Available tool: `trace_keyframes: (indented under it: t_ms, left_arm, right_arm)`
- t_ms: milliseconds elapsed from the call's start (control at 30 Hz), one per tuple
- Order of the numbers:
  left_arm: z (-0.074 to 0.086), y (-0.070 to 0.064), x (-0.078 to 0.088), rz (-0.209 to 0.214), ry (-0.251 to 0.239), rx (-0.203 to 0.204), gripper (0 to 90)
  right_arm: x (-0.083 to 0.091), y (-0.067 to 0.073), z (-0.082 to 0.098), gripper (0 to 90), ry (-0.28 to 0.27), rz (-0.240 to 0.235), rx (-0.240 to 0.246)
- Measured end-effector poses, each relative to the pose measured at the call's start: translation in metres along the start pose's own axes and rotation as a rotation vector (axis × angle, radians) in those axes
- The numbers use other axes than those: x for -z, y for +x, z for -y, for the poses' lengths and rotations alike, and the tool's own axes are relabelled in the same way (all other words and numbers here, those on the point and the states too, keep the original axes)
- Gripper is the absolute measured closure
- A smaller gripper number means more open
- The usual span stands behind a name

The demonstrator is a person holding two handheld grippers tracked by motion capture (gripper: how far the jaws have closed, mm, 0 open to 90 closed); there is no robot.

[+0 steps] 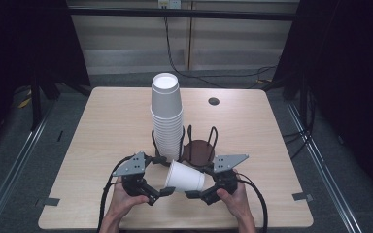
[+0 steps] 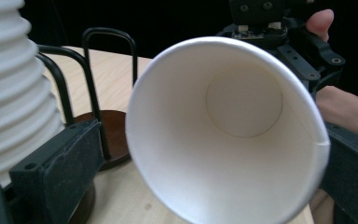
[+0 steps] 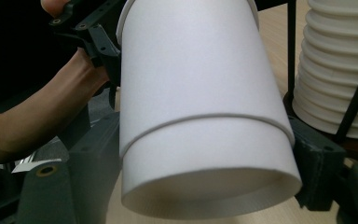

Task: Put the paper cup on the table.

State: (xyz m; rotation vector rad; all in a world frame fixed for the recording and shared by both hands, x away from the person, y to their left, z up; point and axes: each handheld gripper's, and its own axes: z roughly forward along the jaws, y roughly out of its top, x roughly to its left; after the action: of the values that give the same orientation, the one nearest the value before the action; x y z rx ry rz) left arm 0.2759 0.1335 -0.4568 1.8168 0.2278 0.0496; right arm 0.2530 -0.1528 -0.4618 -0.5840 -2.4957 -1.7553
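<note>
Plain white paper cup (image 1: pixel 185 176), tipped sideways

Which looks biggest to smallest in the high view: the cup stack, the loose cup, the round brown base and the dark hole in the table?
1. cup stack
2. loose cup, lying on its side between the two grippers
3. brown base, partly hidden, so its place against the loose cup is unsure
4. hole
</note>
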Motion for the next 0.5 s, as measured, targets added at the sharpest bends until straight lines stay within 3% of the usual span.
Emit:
trace_keyframes:
  t_ms: [133,500]
  left_arm:
    - [0.001,0.001,-0.003,0.023,0.015,-0.003,0.0]
    - [0.0,-0.003,-0.011,0.036,0.025,-0.019,1.3]
  right_arm:
    - [-0.002,0.001,0.0,22.3,0.009,-0.001,0.005]
    - [-0.004,0.002,-0.002,22.3,0.006,-0.011,0.014]
